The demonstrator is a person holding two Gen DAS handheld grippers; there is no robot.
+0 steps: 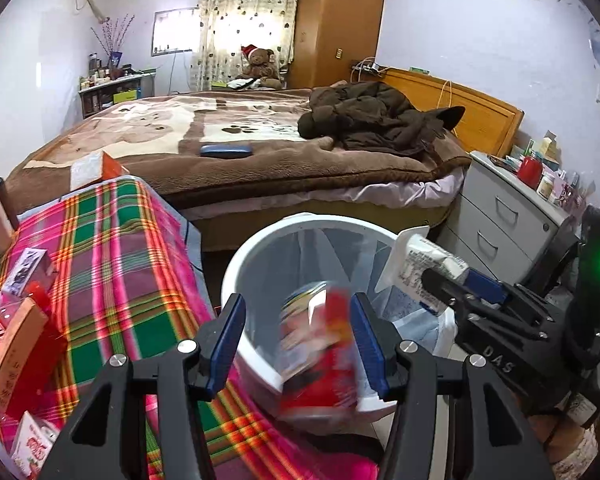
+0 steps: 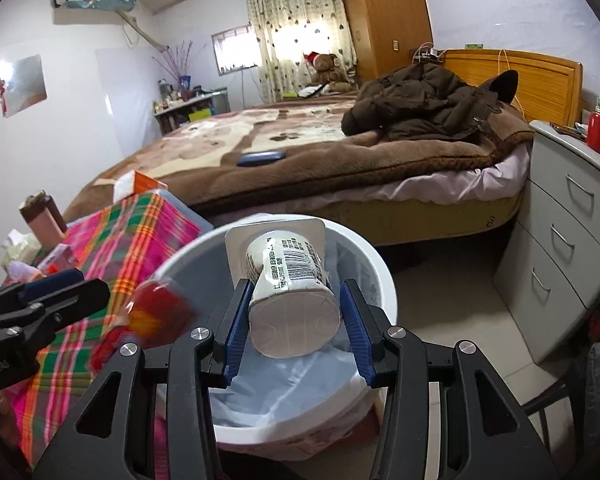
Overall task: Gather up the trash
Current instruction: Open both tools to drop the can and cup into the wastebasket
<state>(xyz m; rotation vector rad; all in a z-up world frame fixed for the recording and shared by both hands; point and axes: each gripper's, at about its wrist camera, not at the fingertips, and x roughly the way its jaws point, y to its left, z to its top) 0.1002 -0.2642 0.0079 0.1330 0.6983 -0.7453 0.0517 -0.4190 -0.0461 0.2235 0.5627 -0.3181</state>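
A white bin (image 1: 260, 248) (image 2: 380, 264) with a pale plastic liner stands on the floor between the table and the bed. My left gripper (image 1: 297, 308) (image 2: 76, 284) hangs over its near rim, shut on a red and white snack packet (image 1: 320, 356) (image 2: 160, 312). The packet is blurred and sits closer to the right pad. My right gripper (image 2: 294, 292) (image 1: 444, 280) is shut on a white yogurt cup (image 2: 292, 292) (image 1: 420, 264) with a barcode label. The cup lies on its side above the bin's opening, bottom towards the camera.
A table under a pink and green plaid cloth (image 1: 120, 260) (image 2: 140, 232) touches the bin on the left and carries several boxes, among them an orange carton (image 1: 12, 348). The bed (image 1: 260, 160) lies behind. Grey drawers (image 1: 500, 216) (image 2: 560, 220) stand to the right.
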